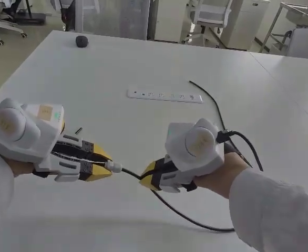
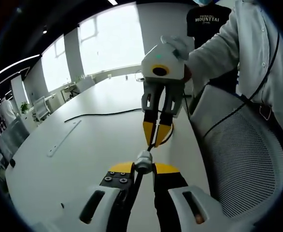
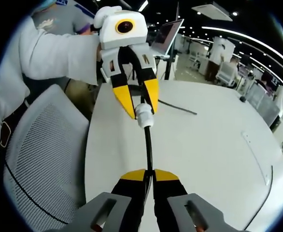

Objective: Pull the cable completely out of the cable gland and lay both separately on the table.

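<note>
A small white cable gland [image 1: 113, 167] sits pinched at the tips of my left gripper [image 1: 108, 169], which is shut on it above the white table [image 1: 117, 63]. A black cable [image 1: 130, 174] runs out of the gland straight into my right gripper [image 1: 145, 181], shut on the cable a short way off. In the left gripper view the gland [image 2: 144, 160] sits between my yellow tips, with the right gripper [image 2: 156, 141] facing it. In the right gripper view the cable [image 3: 148, 147] rises from my jaws to the gland [image 3: 144, 115] held by the left gripper [image 3: 140, 107].
The rest of the black cable [image 1: 196, 220] loops along the table's near edge and back towards the far side [image 1: 209, 97]. A white power strip [image 1: 164, 95] lies mid-table and a small dark object [image 1: 81, 40] at the far edge. A mesh office chair [image 2: 247, 150] stands beside the table.
</note>
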The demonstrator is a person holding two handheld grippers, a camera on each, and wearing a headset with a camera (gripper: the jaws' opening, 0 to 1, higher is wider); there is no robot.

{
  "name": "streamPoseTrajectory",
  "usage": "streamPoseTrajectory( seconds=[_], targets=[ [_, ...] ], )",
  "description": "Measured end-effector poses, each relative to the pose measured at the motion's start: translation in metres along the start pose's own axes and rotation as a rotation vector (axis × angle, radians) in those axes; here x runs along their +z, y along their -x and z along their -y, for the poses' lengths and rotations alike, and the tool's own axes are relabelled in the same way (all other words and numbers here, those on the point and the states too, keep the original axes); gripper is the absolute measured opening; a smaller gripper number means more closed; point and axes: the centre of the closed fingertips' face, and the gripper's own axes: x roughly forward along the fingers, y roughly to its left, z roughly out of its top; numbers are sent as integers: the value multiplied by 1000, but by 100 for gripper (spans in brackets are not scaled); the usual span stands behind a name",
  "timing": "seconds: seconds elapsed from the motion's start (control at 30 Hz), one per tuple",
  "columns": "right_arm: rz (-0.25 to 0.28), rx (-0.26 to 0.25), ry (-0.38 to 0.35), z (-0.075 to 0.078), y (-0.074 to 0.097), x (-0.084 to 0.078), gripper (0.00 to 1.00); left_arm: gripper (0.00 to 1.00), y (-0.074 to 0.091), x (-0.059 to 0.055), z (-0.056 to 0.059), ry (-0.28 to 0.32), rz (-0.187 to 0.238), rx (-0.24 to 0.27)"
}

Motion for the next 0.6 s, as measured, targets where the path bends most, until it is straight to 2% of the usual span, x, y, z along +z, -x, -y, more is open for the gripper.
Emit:
streamPoseTrajectory(
  seconds=[0.3,0.6],
  targets=[
    [-26,-9,-79,3,-9,-21,0,15,6,2,-7,1,9,33],
    [-62,-10,-110,3,-12,-43,0,15,9,2,-9,7,13,47]
  ],
)
